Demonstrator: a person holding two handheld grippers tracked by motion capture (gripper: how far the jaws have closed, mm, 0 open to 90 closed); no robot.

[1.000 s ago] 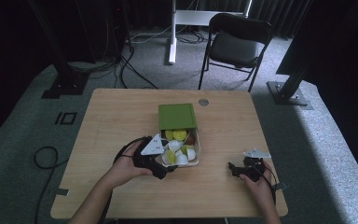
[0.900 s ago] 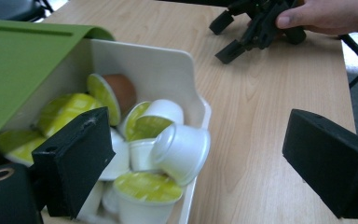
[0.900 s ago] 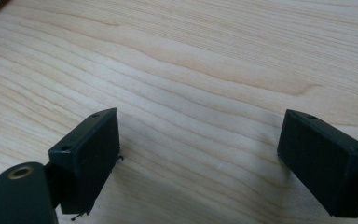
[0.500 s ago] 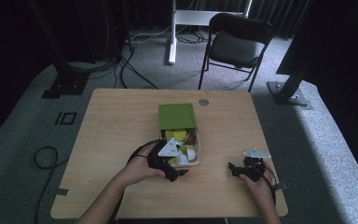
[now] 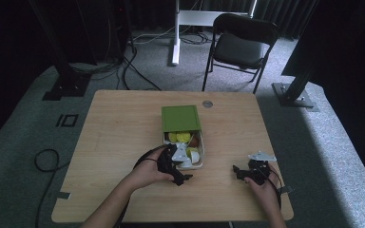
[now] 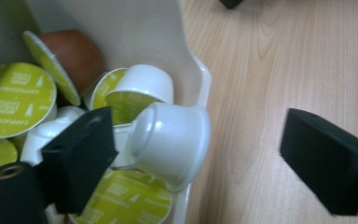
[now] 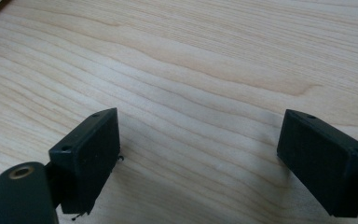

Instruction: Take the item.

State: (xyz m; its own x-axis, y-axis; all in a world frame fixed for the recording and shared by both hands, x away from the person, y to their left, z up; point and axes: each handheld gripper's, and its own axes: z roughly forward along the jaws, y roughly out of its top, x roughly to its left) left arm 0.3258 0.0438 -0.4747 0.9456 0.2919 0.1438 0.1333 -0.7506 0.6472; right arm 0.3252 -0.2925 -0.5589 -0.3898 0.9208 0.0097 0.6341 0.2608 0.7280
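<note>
The left claw (image 6: pixel 196 154) hangs released at the near edge of the cream box (image 6: pixel 193 70), one jaw among the pods and the other out over the counter (image 6: pixel 279 60), with a white capsule (image 6: pixel 170 142) lying between them on its side (untouched by the outer jaw). Behind it sit lime-lidded pods (image 6: pixel 14 100) and one brown pod (image 6: pixel 72 46). The right claw (image 7: pixel 198 163) rests released over bare wood, well apart.

A light wooden table (image 5: pixel 123 128) carries a cream box (image 5: pixel 200 159) with a green lid (image 5: pixel 180 118).
</note>
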